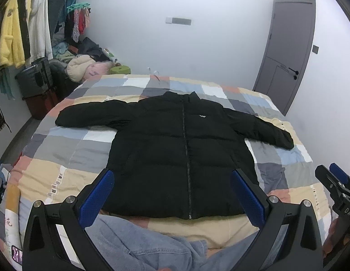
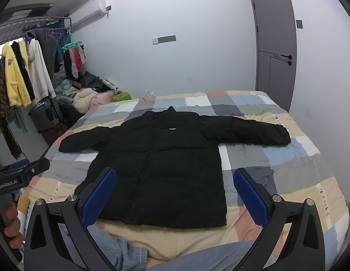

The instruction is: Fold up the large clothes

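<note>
Both grippers hang over the near edge of the bed, above the person's denim-clad legs (image 1: pixel 138 244) — the left gripper (image 1: pixel 172 196) and the right gripper (image 2: pixel 175 196) each have their blue pads spread wide and hold nothing.

Beyond them the black puffer jacket (image 1: pixel 175 149) lies flat and face up on the patchwork quilt (image 1: pixel 68 155), zipped, collar toward the far wall, hem toward the camera, both sleeves stretched out to the sides. Nothing is folded yet, as far as I can judge.

Trouble from here would come mostly from the jacket itself. It looks thick and padded, so a pinch on only the top layer would probably lift the front and leave the back behind, giving a crooked fold. Its puffiness also suggests a folded sleeve may spring back open once let go. The smooth shell could slip out of the pads if the grip is shallow. Dragging a sleeve rather than lifting it might bunch up the quilt beneath — the whole jacket would then skew. The right sleeve's cuff (image 2: pixel 281 136) lies toward the bed's side, so a careless pull might tip it over the edge.
</note>
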A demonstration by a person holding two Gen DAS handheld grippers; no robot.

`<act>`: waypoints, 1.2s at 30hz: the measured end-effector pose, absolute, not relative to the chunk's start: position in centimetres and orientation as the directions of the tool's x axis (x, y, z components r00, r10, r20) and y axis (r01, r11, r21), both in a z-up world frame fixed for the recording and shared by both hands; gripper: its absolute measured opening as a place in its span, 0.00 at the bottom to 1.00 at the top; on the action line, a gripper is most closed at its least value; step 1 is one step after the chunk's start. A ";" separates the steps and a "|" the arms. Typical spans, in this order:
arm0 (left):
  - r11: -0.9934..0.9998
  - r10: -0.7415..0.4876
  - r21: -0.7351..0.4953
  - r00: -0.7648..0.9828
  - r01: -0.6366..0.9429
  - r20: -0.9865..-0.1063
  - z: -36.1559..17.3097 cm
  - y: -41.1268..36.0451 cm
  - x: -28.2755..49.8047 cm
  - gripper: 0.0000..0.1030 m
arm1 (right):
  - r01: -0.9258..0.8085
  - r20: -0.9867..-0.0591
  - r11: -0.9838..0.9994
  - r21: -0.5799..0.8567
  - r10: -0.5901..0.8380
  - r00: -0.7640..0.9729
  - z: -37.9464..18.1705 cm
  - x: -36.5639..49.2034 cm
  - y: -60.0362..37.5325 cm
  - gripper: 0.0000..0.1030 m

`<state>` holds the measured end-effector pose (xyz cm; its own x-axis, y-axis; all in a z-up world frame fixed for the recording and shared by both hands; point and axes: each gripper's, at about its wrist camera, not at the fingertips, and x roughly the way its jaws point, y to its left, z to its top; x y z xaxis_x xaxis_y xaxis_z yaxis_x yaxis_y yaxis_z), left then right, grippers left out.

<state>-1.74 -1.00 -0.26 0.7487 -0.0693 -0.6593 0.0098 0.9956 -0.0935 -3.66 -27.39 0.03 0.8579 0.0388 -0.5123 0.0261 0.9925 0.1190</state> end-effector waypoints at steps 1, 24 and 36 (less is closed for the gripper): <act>0.996 -0.069 -0.093 0.747 0.009 -0.661 -0.4 -1.0 -1.4 1.00 | 0.024 -0.515 0.992 0.121 0.042 0.856 -0.1 -3.3 -27.6 1.00; 0.991 -0.133 -0.105 0.738 0.085 -0.661 -6.3 -3.9 16.0 1.00 | 0.237 -0.530 0.955 0.178 -0.109 0.841 -4.7 9.0 -40.8 1.00; 0.989 -0.142 -0.119 0.752 0.085 -0.644 -14.9 -3.7 26.3 1.00 | 0.395 -0.521 0.882 0.257 -0.218 0.825 -11.6 17.2 -54.4 1.00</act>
<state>26.32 -3.70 -14.88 0.7520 -0.1421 -0.6437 0.0853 0.9893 -0.1187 17.23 -54.40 -11.60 0.8253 -0.2178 -0.5211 0.3952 0.8818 0.2573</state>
